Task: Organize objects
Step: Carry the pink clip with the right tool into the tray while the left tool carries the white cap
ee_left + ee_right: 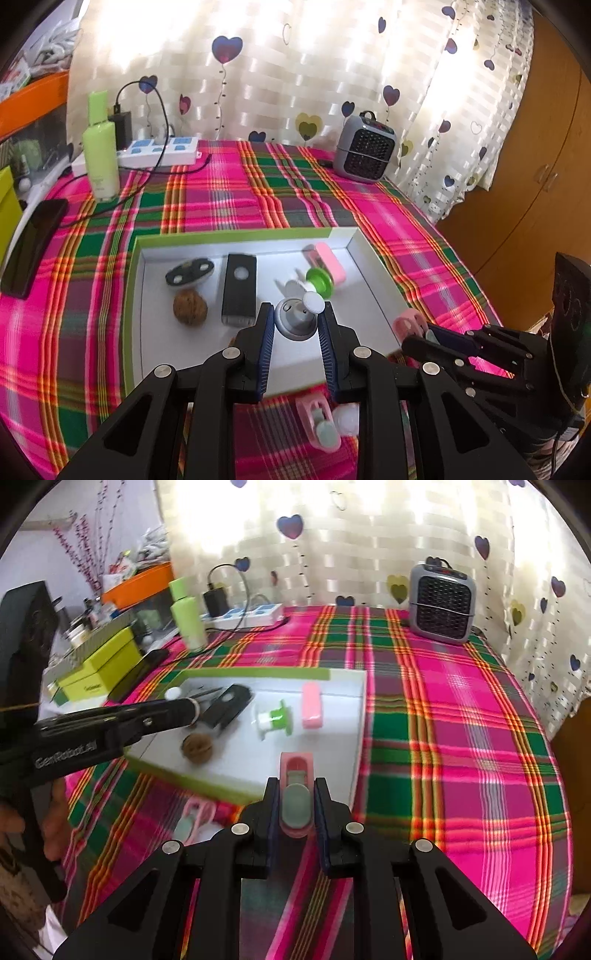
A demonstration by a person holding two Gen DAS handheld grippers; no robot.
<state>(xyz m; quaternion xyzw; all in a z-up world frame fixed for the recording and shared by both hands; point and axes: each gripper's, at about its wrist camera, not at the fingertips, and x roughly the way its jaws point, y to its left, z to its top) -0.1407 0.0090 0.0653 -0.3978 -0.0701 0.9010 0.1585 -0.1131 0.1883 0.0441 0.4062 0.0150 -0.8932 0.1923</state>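
Carrying loose items into the white tray [373,266] looks like the step in hand, and both claws are loaded. Starting at the left of the left wrist view, a black oval piece [189,272] and a walnut [190,307] lie in the tray, then a black remote [240,290], then a green and white spool [314,282] with a pink case [332,264] behind it.

At lower centre, the left gripper [295,323] is clenched on a grey round plug [295,321] with a white cap, held over the tray's near part; whether it touches the floor I cannot tell. Its next move, I judge, calls for lowering onto the bare patch ahead and letting go.

Further right, the right gripper [295,806] grasps a pink clip [295,794] at the lower centre of its own view, just short of the tray's near right corner. It needs to clear the rim, then release on open floor beside the pink case.

Another pink clip [319,421] lies on the plaid cloth [221,199] below the tray, not yet collected.
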